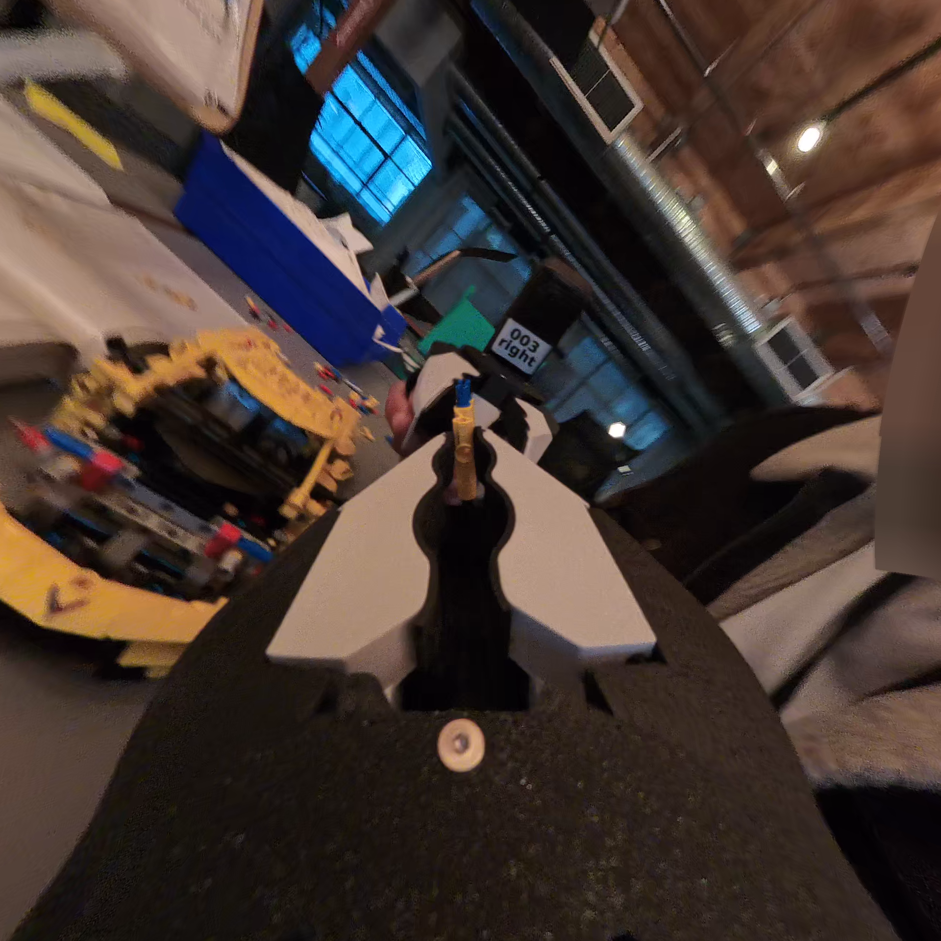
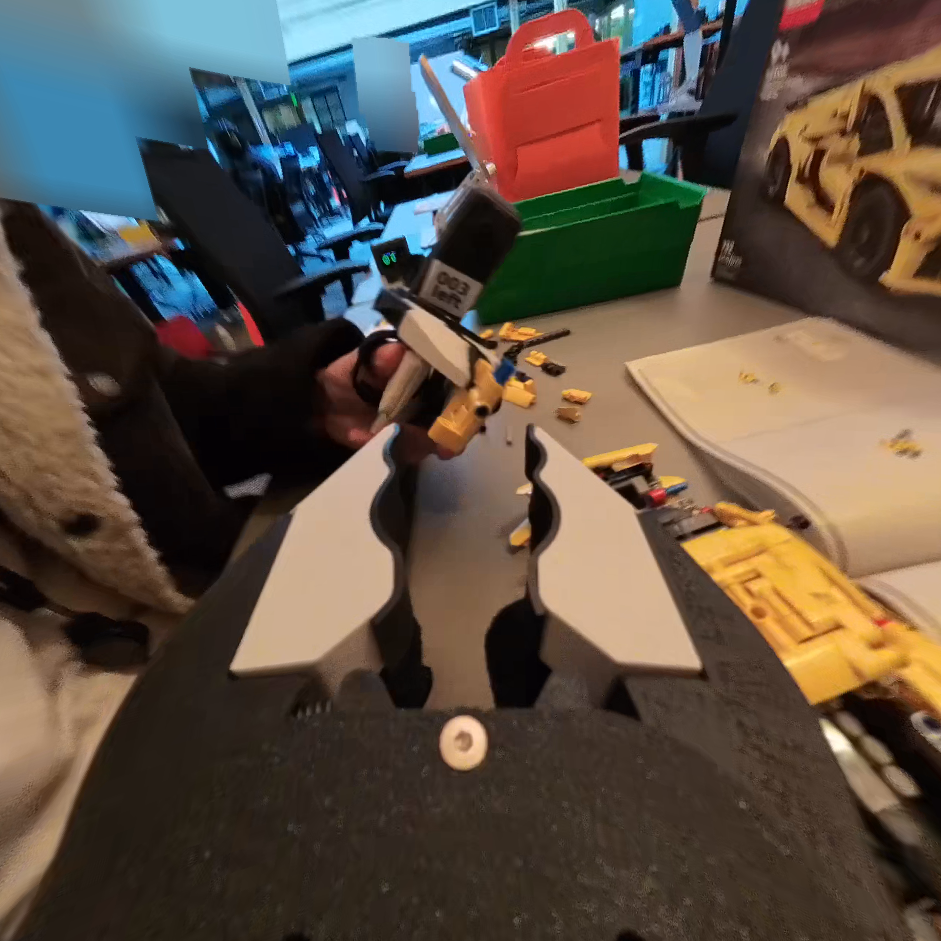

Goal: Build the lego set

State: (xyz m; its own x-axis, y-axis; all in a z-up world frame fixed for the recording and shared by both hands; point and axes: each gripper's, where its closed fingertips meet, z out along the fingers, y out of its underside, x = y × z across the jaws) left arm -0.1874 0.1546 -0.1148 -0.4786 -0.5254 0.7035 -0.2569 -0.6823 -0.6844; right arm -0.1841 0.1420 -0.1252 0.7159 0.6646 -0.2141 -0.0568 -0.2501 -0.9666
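Left gripper (image 1: 464, 476) clamps a small yellow sub-assembly (image 2: 466, 407) at its tips, raised ahead of the right gripper (image 2: 461, 443), whose jaws stand apart, empty. Judged light, rigid, pop-apart; grip flat sides.

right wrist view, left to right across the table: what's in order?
Left hand-held gripper holding a yellow piece → green bin → open manual → set box.

Left gripper (image 1: 464, 461) is closed on a small yellow lego piece (image 1: 464, 453) with a blue pin (image 1: 462, 393) at its far end. Right gripper (image 1: 483, 402) faces it just beyond. The partly built yellow car (image 1: 168, 458) sits on the table (image 1: 61, 764) at left, blurred.
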